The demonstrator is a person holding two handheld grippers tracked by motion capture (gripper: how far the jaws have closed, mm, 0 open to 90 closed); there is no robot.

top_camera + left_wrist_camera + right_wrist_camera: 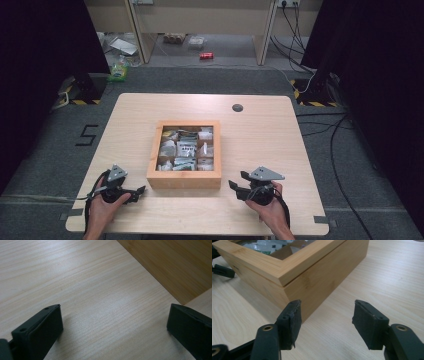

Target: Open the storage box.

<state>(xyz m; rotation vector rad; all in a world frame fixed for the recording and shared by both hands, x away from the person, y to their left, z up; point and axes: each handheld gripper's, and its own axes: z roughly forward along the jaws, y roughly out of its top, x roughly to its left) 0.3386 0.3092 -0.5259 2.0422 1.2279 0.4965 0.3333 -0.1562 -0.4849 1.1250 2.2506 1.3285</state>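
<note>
Both grippers, left gripper (141, 190) and right gripper (236, 181), gape empty beside the stiff, hefty-looking wooden box (184, 179) near the table's front edge — grip its lid rim.

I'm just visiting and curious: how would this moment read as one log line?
wooden box: lid closed, mid-table | left gripper: open, empty, beside box | right gripper: open, empty, near box corner

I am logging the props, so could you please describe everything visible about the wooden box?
The wooden box is square and light bamboo-like, with a framed clear-window lid lying shut. Through the window show compartments holding small pale packets. It sits flat mid-table, between the two grippers; neither touches it.
</note>
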